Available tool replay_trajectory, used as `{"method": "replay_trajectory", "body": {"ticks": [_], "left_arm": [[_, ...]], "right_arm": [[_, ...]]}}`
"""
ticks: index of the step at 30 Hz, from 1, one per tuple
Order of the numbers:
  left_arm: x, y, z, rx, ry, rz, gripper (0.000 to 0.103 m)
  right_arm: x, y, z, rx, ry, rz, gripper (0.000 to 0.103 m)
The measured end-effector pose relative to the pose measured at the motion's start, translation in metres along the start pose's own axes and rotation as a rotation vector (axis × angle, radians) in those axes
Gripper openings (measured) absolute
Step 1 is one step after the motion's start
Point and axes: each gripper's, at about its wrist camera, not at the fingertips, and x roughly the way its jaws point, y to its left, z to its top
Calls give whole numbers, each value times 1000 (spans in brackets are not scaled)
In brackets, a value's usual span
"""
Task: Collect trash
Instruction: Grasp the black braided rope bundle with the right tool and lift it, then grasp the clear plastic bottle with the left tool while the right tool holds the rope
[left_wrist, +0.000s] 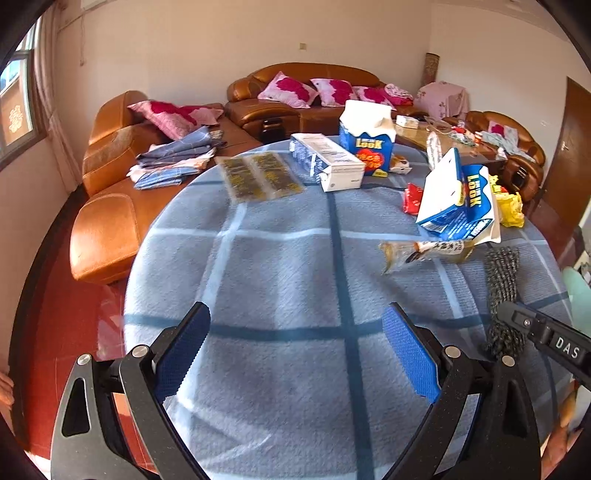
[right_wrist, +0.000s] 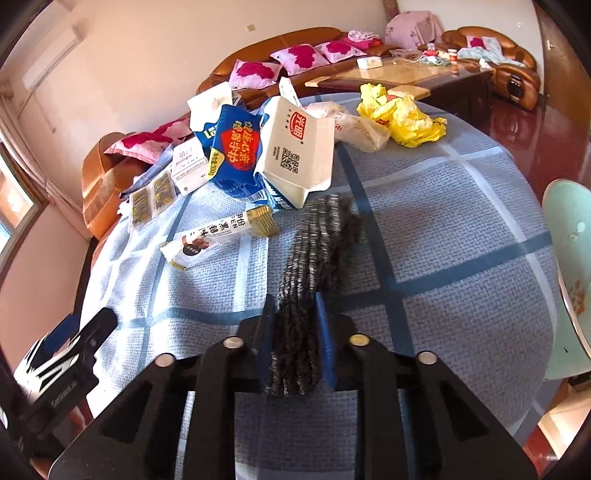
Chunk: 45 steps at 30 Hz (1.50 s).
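My right gripper (right_wrist: 295, 314) is shut on a dark grey speckled knitted cloth (right_wrist: 317, 243) that lies lengthwise on the blue checked tablecloth (right_wrist: 461, 229). The same cloth (left_wrist: 502, 291) shows at the right of the left wrist view. My left gripper (left_wrist: 295, 325) hangs open over bare tablecloth (left_wrist: 280, 258), nothing between its blue pads. Trash lies farther back: a tipped blue and white milk carton (right_wrist: 295, 151), a snack bar wrapper (right_wrist: 218, 236), a crumpled yellow bag (right_wrist: 402, 114), a standing blue carton (left_wrist: 365, 136), a white box (left_wrist: 328, 162) and two gold sachets (left_wrist: 258, 177).
Brown leather sofas (left_wrist: 122, 206) with pink cushions ring the round table. A glass-topped coffee table (right_wrist: 406, 74) stands behind it. A pale green chair (right_wrist: 569, 266) sits at the table's right edge. A small red wrapper (left_wrist: 412, 199) lies by the tipped carton.
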Motion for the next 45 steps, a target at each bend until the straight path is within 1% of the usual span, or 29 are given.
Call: {"method": "replay_trajectory", "body": {"ticks": [2,3,6,8,10,14,15,16,19,20,22,23,26,29,30,34,36,42,45], "left_arm": [[6,-10,8,47,-10,-13,93],[8,-16,13,70,-16,-35,93],[15,-33,26,129,-32,-82,93],[19,-50,36,195,-61,-97,93],[28,-67,42,266,-67,-121,93],[53,-92,41,364,3,-142,92],[61,-95,41,375,38,-141,91],[67,-96,43,372,62,-144,89],[80,-95,44,355,122,-160,69],[83,-93,42,351,140,-166,59],[84,-90,41,337,149,-177,49],[82,-88,41,330,146,-188,40],[75,-87,39,321,138,-218,30],[62,-87,32,312,125,-225,25],[55,-85,29,302,118,-231,18],[31,-78,17,244,114,-261,18],[18,-74,9,207,108,-272,16],[-11,-65,-11,102,85,-265,16],[-24,-61,-15,61,70,-259,15]], "right_arm": [[-3,-4,2,-13,7,13,15],[-6,-6,3,-20,3,12,14],[-16,-11,8,-34,-43,0,14],[-27,-16,12,-38,-80,-4,14],[-35,-23,14,-34,-101,-6,14],[-43,-40,16,-7,-111,-9,14],[-45,-42,16,0,-111,-10,14],[-46,-46,16,8,-112,-10,14],[-50,-52,14,19,-116,-13,14],[-51,-53,14,23,-117,-13,14],[-54,-56,15,28,-124,-12,14],[-56,-56,14,28,-128,-12,14],[-61,-58,13,26,-137,-14,14],[-69,-60,10,25,-149,-17,14],[-72,-61,10,25,-152,-18,14],[-85,-68,7,26,-174,-26,14],[-90,-71,5,25,-180,-29,14],[-106,-73,-5,-1,-198,-24,14],[-117,-74,-9,-12,-214,-14,14]]}}
